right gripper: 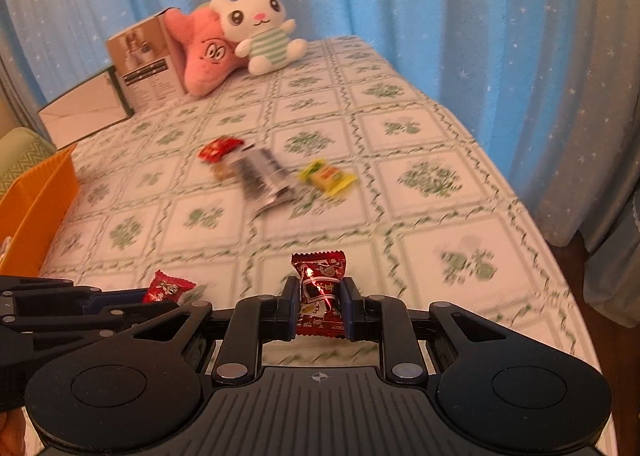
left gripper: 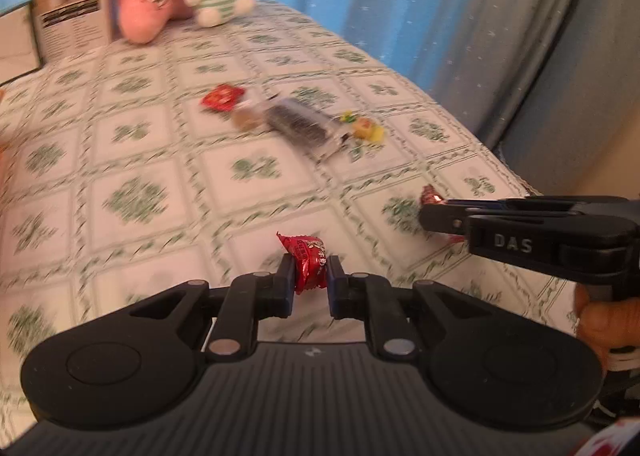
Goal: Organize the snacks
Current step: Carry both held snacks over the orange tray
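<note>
My left gripper (left gripper: 311,270) is shut on a small bright red candy (left gripper: 308,261), held above the tablecloth. My right gripper (right gripper: 320,298) is shut on a dark red snack packet (right gripper: 320,290). In the left wrist view the right gripper (left gripper: 430,216) reaches in from the right with its packet (left gripper: 430,195) peeking past the tips. From the right wrist camera, the left gripper (right gripper: 136,298) enters at lower left with its candy (right gripper: 168,288). Farther back on the cloth lie a red packet (right gripper: 220,148), a dark cookie pack (right gripper: 262,176) and a yellow packet (right gripper: 328,176).
An orange bin (right gripper: 40,208) stands at the left table edge. A brown box (right gripper: 146,60), a pink plush (right gripper: 206,56) and a white rabbit plush (right gripper: 260,28) sit at the back before blue curtains. The table's right edge (right gripper: 532,216) curves down to the floor.
</note>
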